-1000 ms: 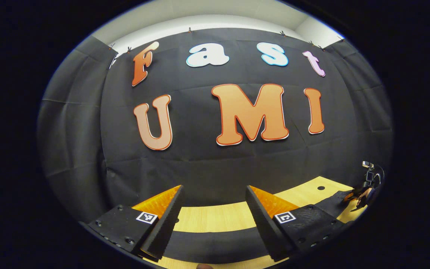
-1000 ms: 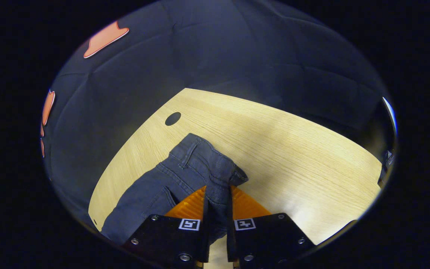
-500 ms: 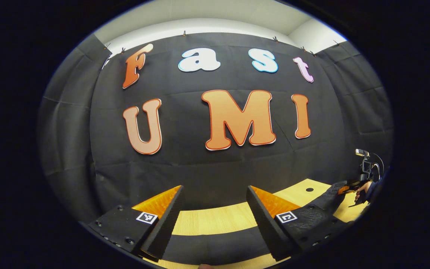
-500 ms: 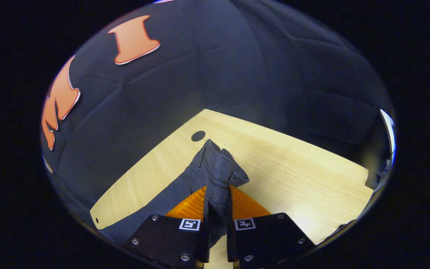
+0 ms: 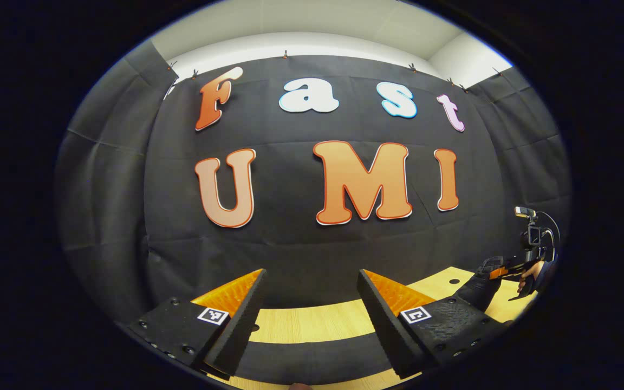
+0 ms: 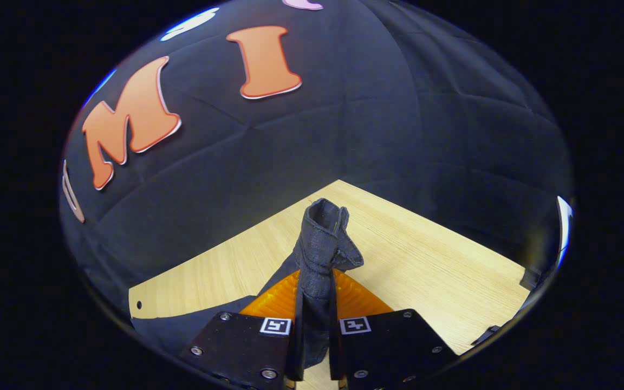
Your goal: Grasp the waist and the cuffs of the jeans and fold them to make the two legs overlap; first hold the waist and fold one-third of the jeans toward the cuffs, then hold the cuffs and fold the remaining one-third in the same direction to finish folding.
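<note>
Between my right gripper's (image 6: 315,325) clenched fingers, the jeans' (image 6: 320,249) waist stands bunched above the table (image 6: 442,271); the legs trail down-left toward my spread, empty left gripper (image 5: 312,319), nearer the cuffs.

The right tool (image 6: 314,325) rose and tipped upward, lifting the pinched waist of the jeans (image 6: 320,244) off the desk (image 6: 426,260); the cloth bunched into an upright fold that covered the desk's hole
</note>
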`<state>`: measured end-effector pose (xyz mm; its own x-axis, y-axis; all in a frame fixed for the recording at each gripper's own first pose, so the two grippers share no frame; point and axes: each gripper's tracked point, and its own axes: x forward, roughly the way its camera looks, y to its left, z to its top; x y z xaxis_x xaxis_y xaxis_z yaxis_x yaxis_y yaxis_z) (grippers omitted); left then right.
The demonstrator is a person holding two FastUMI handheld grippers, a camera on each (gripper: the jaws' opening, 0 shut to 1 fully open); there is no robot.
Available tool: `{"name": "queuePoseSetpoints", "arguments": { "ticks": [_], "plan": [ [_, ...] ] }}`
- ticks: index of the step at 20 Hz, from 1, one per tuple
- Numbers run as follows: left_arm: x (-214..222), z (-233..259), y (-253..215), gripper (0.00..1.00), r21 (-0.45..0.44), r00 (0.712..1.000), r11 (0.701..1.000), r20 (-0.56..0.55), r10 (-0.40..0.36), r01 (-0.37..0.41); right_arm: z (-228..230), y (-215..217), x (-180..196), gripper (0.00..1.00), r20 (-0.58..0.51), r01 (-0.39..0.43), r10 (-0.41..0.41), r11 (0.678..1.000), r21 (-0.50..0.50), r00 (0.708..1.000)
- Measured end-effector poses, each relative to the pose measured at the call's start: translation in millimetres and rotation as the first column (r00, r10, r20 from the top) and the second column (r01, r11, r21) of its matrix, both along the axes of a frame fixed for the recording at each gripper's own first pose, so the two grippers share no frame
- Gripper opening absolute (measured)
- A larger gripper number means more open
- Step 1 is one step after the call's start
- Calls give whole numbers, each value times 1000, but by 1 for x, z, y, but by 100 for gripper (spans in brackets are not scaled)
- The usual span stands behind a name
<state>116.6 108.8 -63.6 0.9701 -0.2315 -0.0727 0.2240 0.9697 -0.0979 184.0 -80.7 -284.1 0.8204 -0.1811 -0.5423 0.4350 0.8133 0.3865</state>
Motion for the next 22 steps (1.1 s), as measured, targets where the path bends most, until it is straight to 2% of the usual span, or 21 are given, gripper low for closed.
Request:
{"name": "queuePoseSetpoints", "arguments": {
  "ticks": [6, 13, 19, 22],
  "plan": [
    [-5, -11, 20, 100, -23, 999, 999, -31, 21, -22, 29, 40, -4, 19, 31, -114, 119, 985, -127, 992],
    [-11, -13, 45, 99, -30, 998, 998, -33, 57, -58, 45, 107, 3, 18, 47, -233, 245, 955, -186, 968],
    [-17, -17, 68, 99, -28, 994, 995, -47, 96, -98, 27, 173, -2, 19, -1, -357, 366, 907, -223, 930],
    [-22, -20, 79, 100, -15, 991, 992, -52, 122, -123, 16, 195, -3, 18, -31, -385, 389, 890, -244, 921]
  ]
}}
